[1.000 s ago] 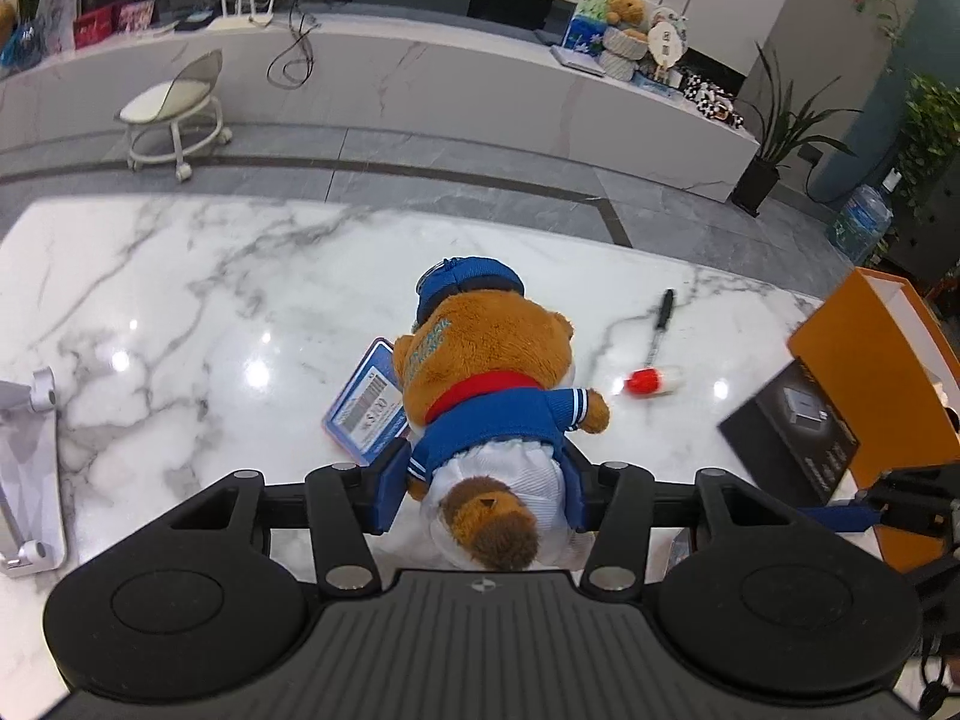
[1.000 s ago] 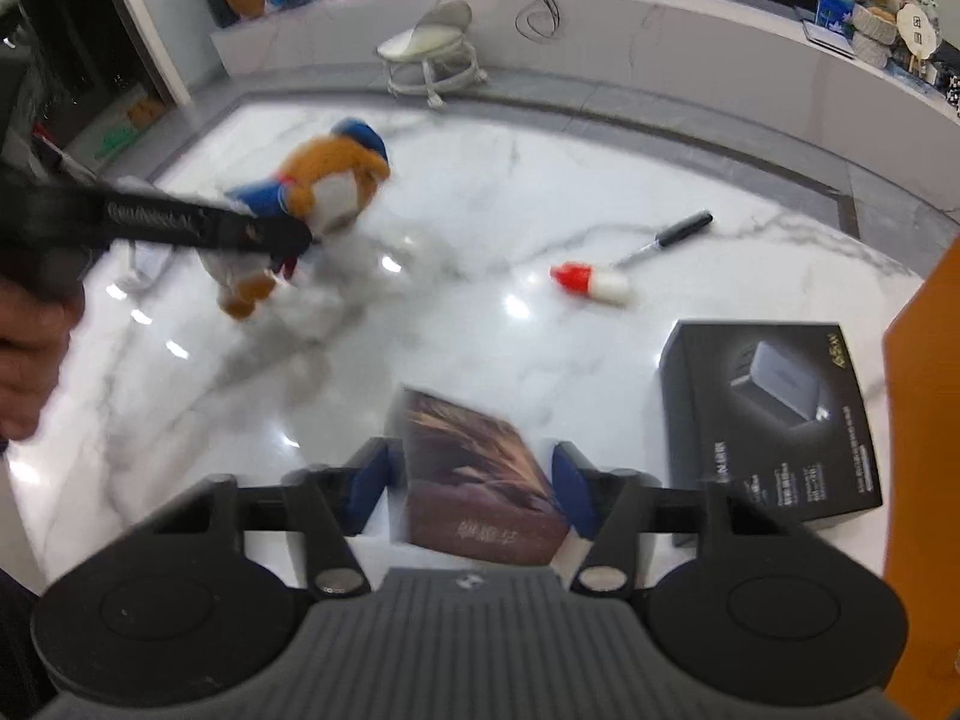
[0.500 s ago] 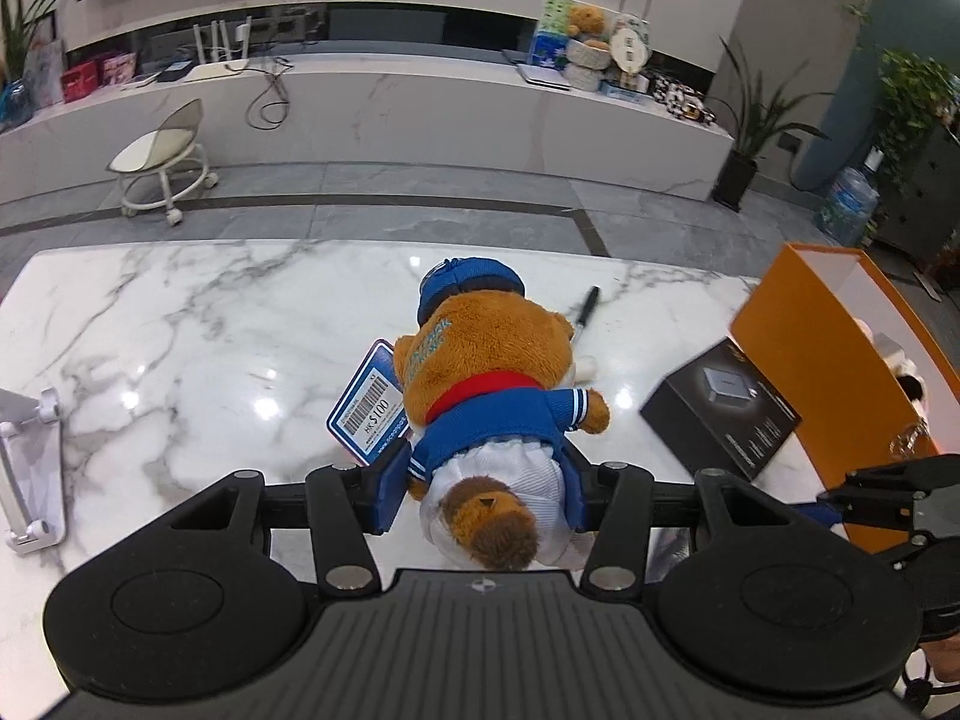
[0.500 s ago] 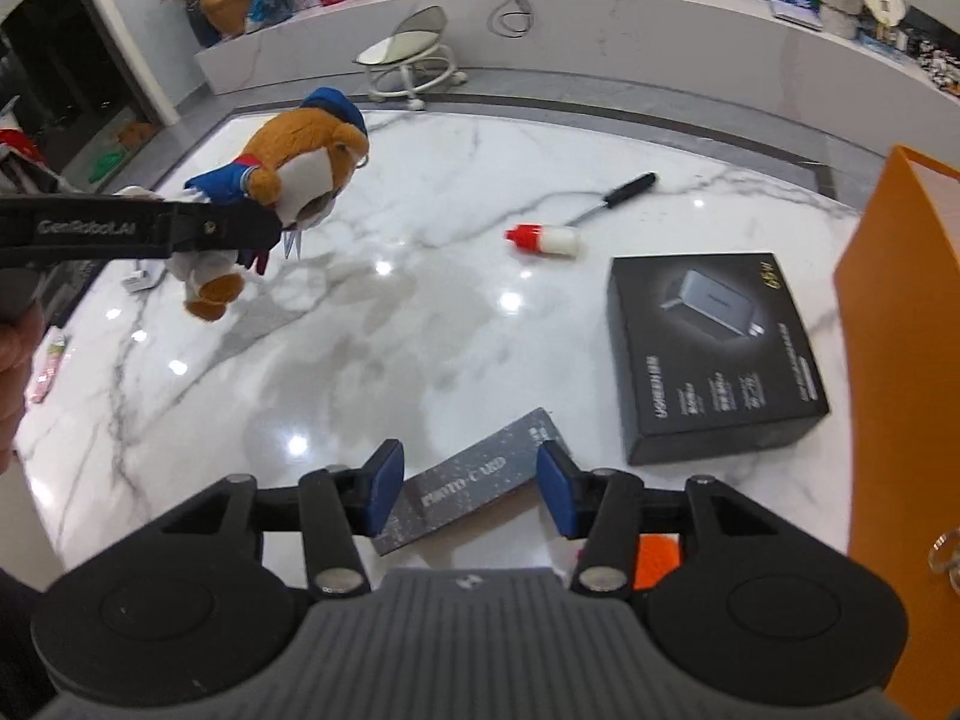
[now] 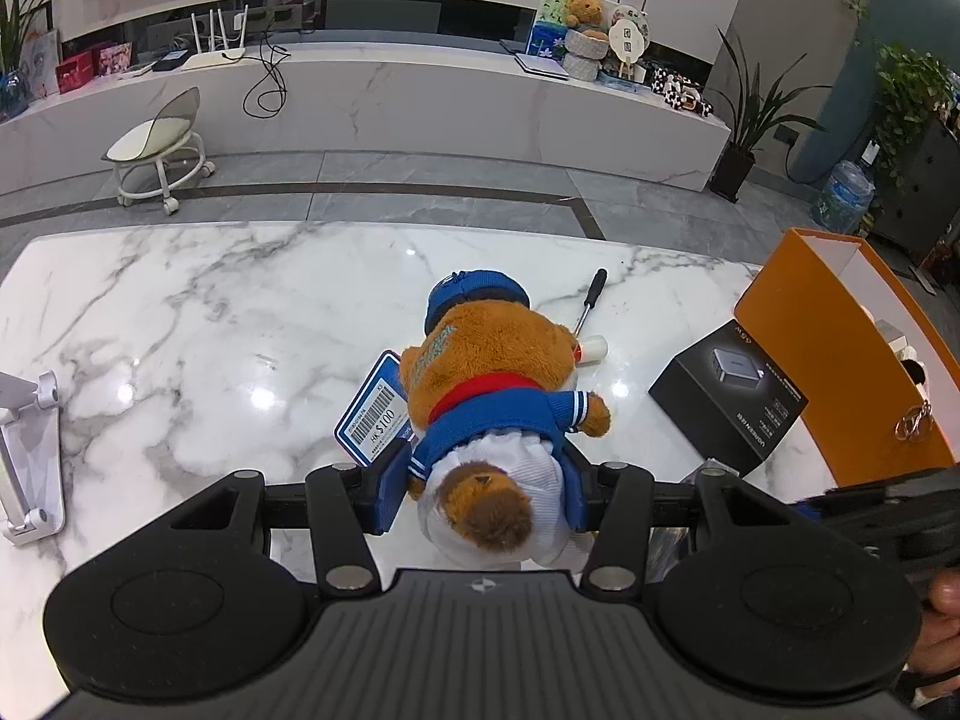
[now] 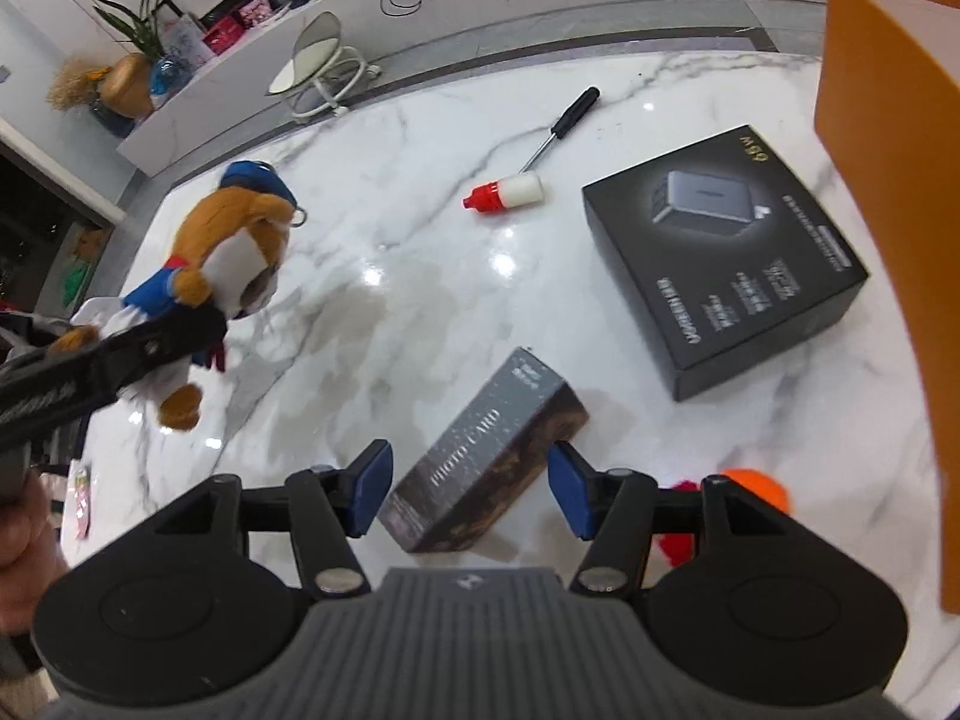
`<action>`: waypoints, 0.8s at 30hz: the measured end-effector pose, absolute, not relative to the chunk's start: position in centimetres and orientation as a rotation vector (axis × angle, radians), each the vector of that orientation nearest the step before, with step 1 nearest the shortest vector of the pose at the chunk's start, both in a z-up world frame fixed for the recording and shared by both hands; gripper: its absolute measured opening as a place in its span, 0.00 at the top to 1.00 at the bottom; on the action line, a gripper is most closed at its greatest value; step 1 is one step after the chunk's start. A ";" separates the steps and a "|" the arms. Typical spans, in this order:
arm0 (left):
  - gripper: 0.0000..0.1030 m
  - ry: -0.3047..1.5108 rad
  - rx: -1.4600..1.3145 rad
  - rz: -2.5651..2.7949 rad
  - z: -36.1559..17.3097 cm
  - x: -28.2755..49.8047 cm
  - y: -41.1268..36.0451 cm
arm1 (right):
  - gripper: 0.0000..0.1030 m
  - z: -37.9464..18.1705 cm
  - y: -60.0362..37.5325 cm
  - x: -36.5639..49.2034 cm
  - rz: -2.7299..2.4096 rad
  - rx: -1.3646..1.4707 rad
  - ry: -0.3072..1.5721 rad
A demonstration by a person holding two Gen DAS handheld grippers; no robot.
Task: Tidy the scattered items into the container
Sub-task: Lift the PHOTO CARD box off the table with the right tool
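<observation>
My left gripper is shut on a brown teddy bear in a blue jacket and cap, and holds it above the marble table. The bear shows at the left of the right wrist view, with a blue price tag hanging from it. My right gripper is low over the table and its jaws are opening. A grey photo card box lies flat on the marble between the blue pads, which do not press on it. The orange container stands at the table's right.
A black charger box lies beside the container. Farther back are a screwdriver and a small white bottle with a red cap. An orange and red fluffy thing sits behind my right finger. A white stand is at the far left.
My right gripper let go of the photo card box, which now lies on the table, and its jaws spread. My left gripper carried the bear to the right, closer to the orange container.
</observation>
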State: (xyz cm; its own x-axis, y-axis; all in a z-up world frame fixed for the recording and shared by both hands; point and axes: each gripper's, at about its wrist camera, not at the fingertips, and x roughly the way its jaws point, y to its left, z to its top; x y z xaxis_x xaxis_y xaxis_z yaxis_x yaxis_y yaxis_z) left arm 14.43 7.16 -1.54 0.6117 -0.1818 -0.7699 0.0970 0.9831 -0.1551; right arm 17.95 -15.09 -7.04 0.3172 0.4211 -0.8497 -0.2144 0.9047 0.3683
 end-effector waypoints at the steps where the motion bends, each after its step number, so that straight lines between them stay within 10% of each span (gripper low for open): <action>1: 0.44 0.900 -0.093 -0.159 -1.6 14.3 7.2 | 0.41 -7.3 -14.6 18.0 0.416 0.184 1.178; 16: 0.44 0.893 -0.041 -0.125 -1.4 12.7 7.5 | 0.76 -7.4 -12.6 17.6 0.424 0.004 1.134; 24: 0.44 0.867 -0.026 -0.130 -0.3 12.2 6.1 | 0.76 -5.6 -13.5 17.1 0.458 -0.030 1.065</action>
